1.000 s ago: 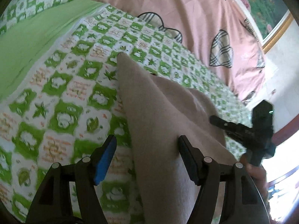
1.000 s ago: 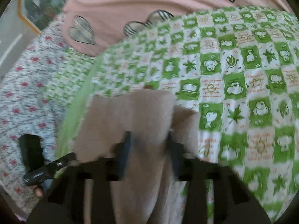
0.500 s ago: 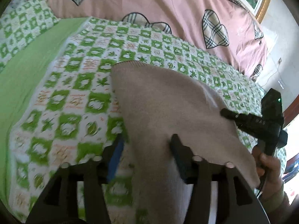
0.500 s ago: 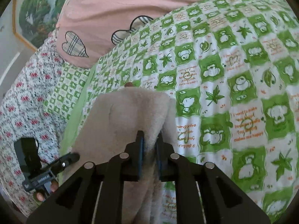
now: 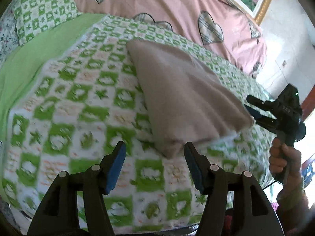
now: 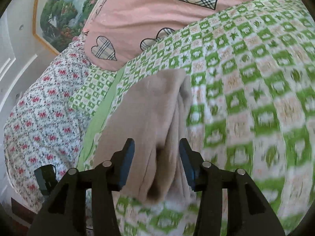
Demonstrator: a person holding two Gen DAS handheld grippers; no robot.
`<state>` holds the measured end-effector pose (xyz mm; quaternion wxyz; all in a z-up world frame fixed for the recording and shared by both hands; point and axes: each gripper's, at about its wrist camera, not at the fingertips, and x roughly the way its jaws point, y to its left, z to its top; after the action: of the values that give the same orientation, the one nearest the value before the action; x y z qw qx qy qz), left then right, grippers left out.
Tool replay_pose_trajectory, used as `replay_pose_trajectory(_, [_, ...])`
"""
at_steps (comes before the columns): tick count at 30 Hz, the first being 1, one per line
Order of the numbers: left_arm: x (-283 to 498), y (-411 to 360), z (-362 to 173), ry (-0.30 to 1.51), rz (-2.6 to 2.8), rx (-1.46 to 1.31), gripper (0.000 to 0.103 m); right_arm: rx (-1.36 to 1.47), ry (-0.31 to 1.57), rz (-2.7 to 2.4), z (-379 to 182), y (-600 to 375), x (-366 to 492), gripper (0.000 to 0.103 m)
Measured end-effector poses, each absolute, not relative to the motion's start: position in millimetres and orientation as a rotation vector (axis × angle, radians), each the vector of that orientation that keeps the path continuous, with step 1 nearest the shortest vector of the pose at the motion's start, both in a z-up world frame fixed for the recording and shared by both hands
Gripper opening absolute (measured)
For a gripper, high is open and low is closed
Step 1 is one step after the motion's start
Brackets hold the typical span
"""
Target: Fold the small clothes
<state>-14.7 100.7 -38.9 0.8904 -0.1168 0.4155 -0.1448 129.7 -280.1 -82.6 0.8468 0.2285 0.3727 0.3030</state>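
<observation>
Beige fleece garment (image 5: 183,98), folded, lying on my bed's green-checked quilt (image 5: 78,102) at 12 o'clock of both released claws: left claw (image 5: 154,164), right claw (image 6: 156,160). Soft, light, limp; I judge corners the best holds.

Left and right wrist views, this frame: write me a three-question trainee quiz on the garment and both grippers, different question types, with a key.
1. True or false: the left gripper is clamped on the beige garment.
2. Multiple choice: the garment lies on A) the pink heart-print quilt, B) the green checked bedspread, C) the floral sheet.
3. Fill in: in the right wrist view, the right gripper has its jaws ____, with the garment's folded layers showing between the fingers.

Key: 1 false, its jaws are spread and the garment's corner sits just ahead of them; 2 B; 3 open.
</observation>
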Motion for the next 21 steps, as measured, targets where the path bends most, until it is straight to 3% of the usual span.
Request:
replay_pose_trajectory(12, [12, 55, -62, 0.858, -0.118, -0.078, 0.067, 0.452, 0.831, 0.691, -104, -250, 118, 0.048])
replay_pose_trajectory(13, [13, 57, -62, 0.848, -0.083, -0.071, 0.061, 0.447, 0.838, 0.691, -105, -248, 119, 0.032])
replay_pose_trajectory(14, [11, 60, -60, 0.834, -0.055, -0.067, 0.049, 0.439, 0.849, 0.692, -105, -245, 121, 0.017])
replay_pose_trajectory(15, [9, 63, -57, 0.817, -0.036, -0.068, 0.044, 0.445, 0.843, 0.696, -101, -247, 121, 0.01])
replay_pose_trajectory(18, [-1, 77, -49, 0.769, -0.026, -0.115, 0.034, 0.446, 0.775, 0.715, -84, -258, 115, 0.01])
replay_pose_trajectory(20, [-1, 85, -54, 0.816, -0.062, -0.201, 0.02, 0.406, 0.761, 0.713, -78, -261, 113, 0.01])
replay_pose_trajectory(21, [0, 88, -56, 0.831, -0.071, -0.232, 0.018, 0.391, 0.767, 0.708, -79, -260, 113, 0.01])
